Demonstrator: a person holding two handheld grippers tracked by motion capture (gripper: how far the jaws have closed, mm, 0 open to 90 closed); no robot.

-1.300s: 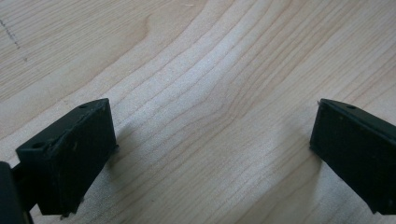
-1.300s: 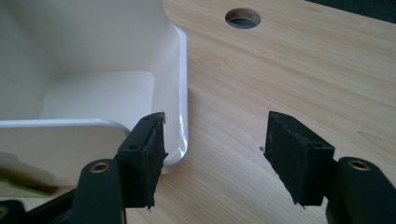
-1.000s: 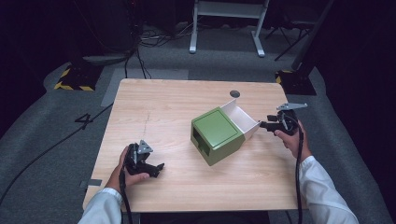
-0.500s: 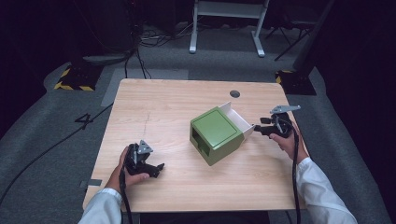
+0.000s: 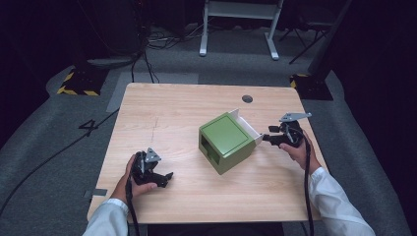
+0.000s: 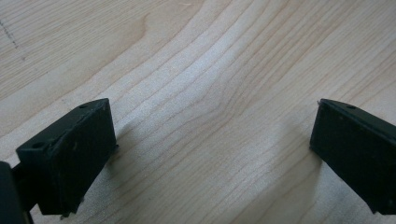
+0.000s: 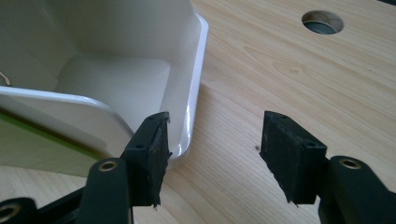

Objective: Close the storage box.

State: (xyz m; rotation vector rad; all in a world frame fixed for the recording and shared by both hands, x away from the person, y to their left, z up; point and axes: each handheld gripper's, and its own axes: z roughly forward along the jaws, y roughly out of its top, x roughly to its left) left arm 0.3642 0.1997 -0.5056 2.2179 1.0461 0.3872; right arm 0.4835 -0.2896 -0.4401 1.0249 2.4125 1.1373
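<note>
The table carries a green box near its middle, a little toward the person's right, with a white drawer pulled part way out of its far-right end. The right gripper sits at that end; in the right gripper view its jaws stand moderately apart and hold nothing, one jaw just at the rounded corner of the drawer rim and the other over bare wood. The left gripper rests well away near the front-left edge, jaws wide open and empty, with only table grain between them. The main risk, as I judge it, is that the right gripper closes on the corner rather than a straight stretch of wall: the smooth curved plastic could slip out, or a push there could skew the drawer in its slot and jam it. Since nothing steadies the box, a push or pull could also slide or turn the whole box across the wood, perhaps toward the right edge. As for what is hard to read: the drawer's floor seems bare, but its near part is cut off by the rim; the depth of its seating inside the box is hidden; the dark cut-outs on the box's front face are too small to identify; whether the jaw touches the rim I cannot tell. A cable hole lies beyond.
</note>
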